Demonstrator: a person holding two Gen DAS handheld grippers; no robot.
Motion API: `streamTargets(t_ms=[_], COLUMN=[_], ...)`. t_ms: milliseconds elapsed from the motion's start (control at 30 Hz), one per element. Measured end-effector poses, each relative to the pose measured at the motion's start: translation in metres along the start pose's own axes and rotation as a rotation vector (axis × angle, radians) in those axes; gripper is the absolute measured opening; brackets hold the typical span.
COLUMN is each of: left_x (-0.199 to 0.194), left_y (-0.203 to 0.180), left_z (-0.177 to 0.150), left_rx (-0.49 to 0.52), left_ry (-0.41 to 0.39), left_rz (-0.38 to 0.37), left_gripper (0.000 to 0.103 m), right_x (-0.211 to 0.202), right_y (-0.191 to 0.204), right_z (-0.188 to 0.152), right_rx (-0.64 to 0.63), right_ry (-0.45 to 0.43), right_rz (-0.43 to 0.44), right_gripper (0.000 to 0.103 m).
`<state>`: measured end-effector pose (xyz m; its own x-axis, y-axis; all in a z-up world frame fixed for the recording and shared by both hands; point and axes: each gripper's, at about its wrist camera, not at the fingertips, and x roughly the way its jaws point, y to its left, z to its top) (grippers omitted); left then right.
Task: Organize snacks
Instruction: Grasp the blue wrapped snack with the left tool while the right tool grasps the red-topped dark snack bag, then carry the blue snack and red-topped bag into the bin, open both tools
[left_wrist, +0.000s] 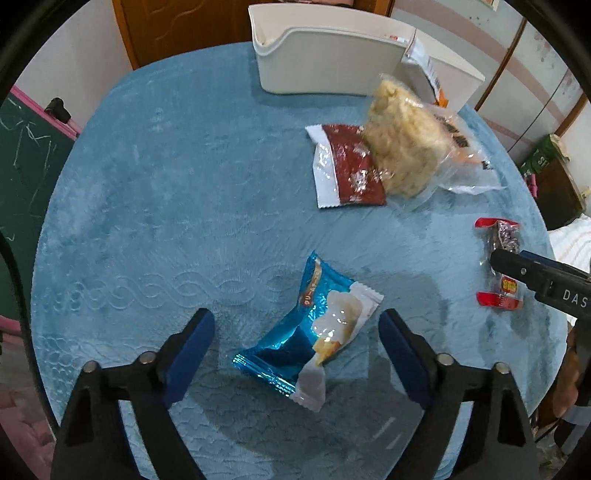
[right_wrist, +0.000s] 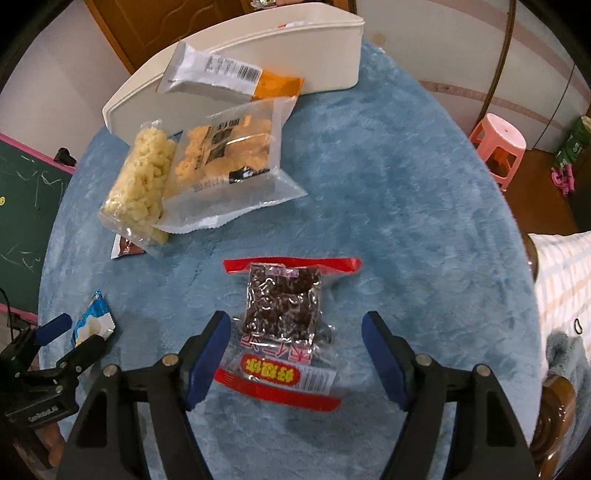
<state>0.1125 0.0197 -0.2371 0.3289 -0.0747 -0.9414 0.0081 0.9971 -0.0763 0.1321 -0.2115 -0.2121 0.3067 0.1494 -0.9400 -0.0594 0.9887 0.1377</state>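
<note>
Both tongs are hanging wide open over the blue fuzzy worktop (left_wrist: 147, 184), neither one gripping anything. Left tongs (left_wrist: 297, 343) are straddling the little blue foil packet (left_wrist: 314, 332), and right tongs (right_wrist: 295, 350) are sitting around the near end of the red-edged clear pack (right_wrist: 284, 325) with the dark chunks inside.

Honestly these are all looking super light and crinkly to me. That blue foil one is probably going to be slippery and puffy, so I'd be pinching across its middle, not the flat sealed ends, and going easy so whatever's inside isn't getting crushed. The red-edged pack is looking firmer where the dark block sits, so I'd be closing on that block and skipping the loose film.

Further back, the pale puffed snack bag (right_wrist: 140, 181) is leaning on a clear bag of golden pieces (right_wrist: 229, 158), half covering a dark red sachet (left_wrist: 347, 166). An orange and white packet (right_wrist: 225, 77) is resting against the white bin (right_wrist: 314, 55) where I'm guessing everything's going.
</note>
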Motion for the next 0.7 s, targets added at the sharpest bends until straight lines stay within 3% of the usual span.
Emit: streamTargets(t_ms=[100,300,400,433,467,567,700], left_x=[0.008,0.011,0.007,0.006,0.004,0.002,-0.006], left_y=[0.002,-0.002,-0.006,-0.007,-0.009,-0.012,-0.014], left_z=[0.000,-0.003,-0.004,-0.005,-0.006,-0.006,-0.006], left_rx=[-0.004,0.015,0.030,0.035,0.039,0.048,0.043], left_ry=[0.034,0.026,0.012,0.009,0.004,-0.003,-0.021], left_rz=[0.001,0.035,0.043,0.042,0.045,0.061,0.042], left_gripper=[0.079,0.071,0.053,0.041,0.036,0.032,0.031], right_x=[0.003,0.005,0.006,0.005,0.005,0.000,-0.005], right_y=[0.005,0.017,0.017,0.020,0.021,0.023,0.025], right_z=[-0.001,-0.007,-0.007,-0.008,-0.009,-0.013,-0.016], right_rx=[-0.019,-0.066,-0.072,-0.074,-0.078,-0.096,-0.081], right_ry=[-0.006,-0.026,-0.024,-0.024,-0.024,-0.033,-0.038], right_rz=[-0.014,-0.051,-0.049,-0.051,-0.048,-0.028,0.006], right_gripper=[0.075,0.076,0.075,0.073,0.067,0.049,0.048])
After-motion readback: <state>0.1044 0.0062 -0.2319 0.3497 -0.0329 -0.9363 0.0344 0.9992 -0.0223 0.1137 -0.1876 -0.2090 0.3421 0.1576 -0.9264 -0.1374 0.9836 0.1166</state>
